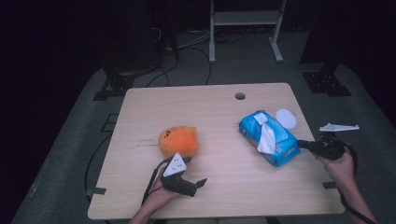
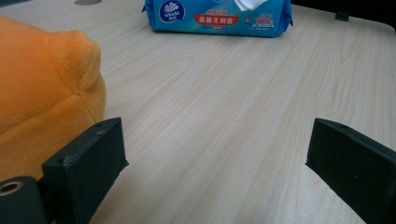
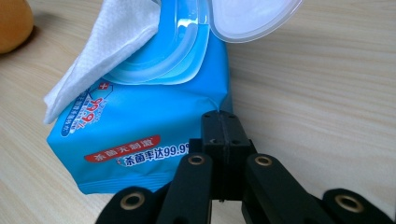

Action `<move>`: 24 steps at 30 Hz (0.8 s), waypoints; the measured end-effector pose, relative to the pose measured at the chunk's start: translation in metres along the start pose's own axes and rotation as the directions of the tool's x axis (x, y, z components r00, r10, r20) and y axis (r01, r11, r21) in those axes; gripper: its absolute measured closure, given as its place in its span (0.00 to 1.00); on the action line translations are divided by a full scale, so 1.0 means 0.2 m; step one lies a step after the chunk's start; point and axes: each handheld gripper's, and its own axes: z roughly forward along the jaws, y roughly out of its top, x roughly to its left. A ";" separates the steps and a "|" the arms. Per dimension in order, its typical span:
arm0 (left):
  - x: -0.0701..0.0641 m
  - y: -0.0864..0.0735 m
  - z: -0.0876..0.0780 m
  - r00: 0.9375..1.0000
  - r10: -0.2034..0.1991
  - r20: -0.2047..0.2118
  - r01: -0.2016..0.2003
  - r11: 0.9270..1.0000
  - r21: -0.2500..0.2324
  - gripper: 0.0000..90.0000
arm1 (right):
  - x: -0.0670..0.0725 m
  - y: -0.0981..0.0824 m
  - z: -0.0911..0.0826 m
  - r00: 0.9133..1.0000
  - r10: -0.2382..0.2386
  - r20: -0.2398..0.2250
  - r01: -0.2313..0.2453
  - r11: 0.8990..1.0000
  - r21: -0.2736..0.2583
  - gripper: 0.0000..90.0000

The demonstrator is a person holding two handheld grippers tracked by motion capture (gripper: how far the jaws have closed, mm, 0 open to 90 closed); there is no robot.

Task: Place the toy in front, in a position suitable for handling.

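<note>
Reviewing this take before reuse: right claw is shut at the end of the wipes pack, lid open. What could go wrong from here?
1. The right claw is shut against the end of the wipes pack; pushing may slide or rotate the pack rather than pin it.
2. The open lid and the loose wipe lie just ahead; a forward move could snag either.
3. The left claw stands open with one jaw beside the orange plush toy; a sideways drift could nudge it.

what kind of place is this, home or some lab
Most likely a lab or recording room, not a home: a bare wooden table stands on grey floor with cables trailing across it, dark stand bases flank it, and a metal frame stands behind.
</note>
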 end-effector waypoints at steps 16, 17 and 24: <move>0.06 0.11 -0.13 0.999 0.033 -0.024 -0.035 0.996 -0.086 0.06 | 0.07 -0.04 -0.07 0.995 -0.019 -0.094 0.007 0.992 -0.123 0.55; 0.08 0.12 -0.14 0.999 0.033 -0.032 -0.036 0.994 -0.098 0.06 | 0.07 -0.04 -0.07 0.995 -0.023 -0.101 0.009 0.991 -0.130 0.53; 0.28 0.18 -0.24 0.991 0.035 -0.132 -0.051 0.992 -0.115 0.03 | 0.13 -0.02 -0.08 0.989 -0.042 -0.144 0.021 0.990 -0.141 0.44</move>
